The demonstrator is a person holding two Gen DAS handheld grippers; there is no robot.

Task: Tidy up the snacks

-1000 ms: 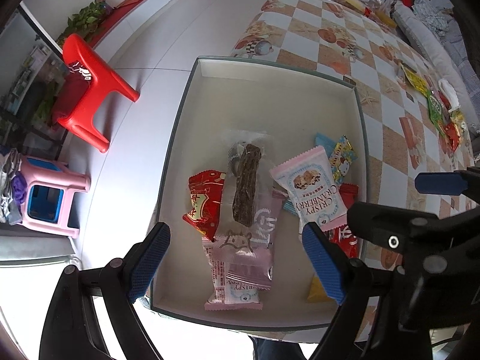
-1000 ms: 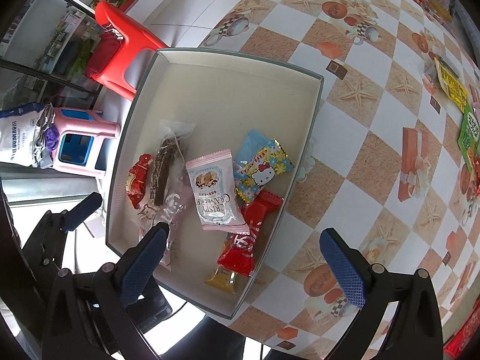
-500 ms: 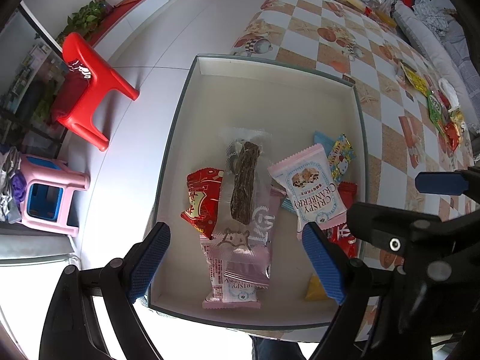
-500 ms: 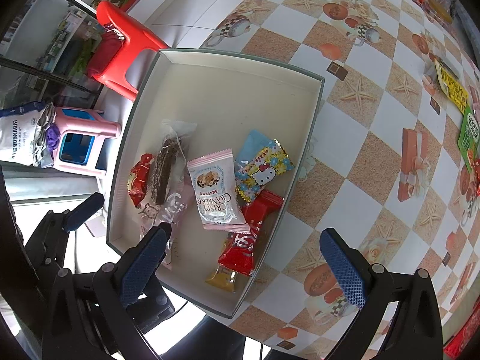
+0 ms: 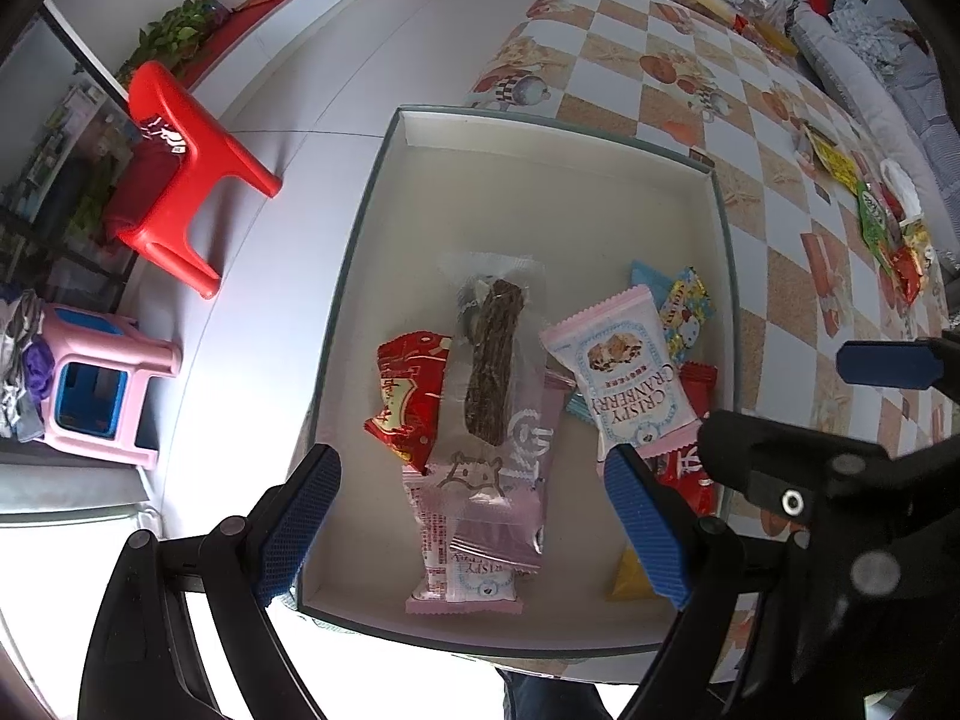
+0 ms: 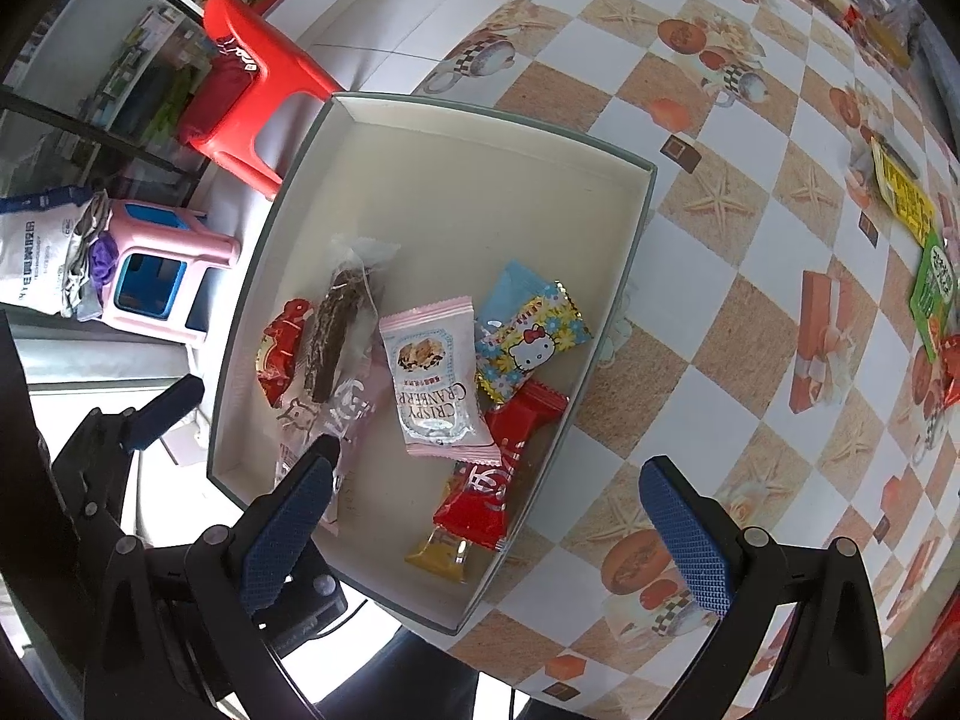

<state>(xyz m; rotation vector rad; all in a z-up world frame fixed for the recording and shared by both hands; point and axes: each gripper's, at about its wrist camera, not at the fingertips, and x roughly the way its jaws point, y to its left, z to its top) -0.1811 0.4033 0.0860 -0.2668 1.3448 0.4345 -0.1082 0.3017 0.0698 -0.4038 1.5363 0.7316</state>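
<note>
Left gripper [image 5: 471, 531]: we hold it spread wide, nothing between the fingers, above the box [image 5: 540, 150].
Right gripper [image 6: 486, 534]: likewise spread, empty.
Snacks: Crispy Cranberry packet [image 5: 624, 369] and Hello Kitty packet [image 6: 531, 342] lie inside the box.

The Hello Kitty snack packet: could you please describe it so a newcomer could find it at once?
Look in the shallow white cardboard box on the checkered tablecloth. Near its right wall, beside the pink Crispy Cranberry packet, lies the Hello Kitty packet, the only one printed with flowers.
</note>
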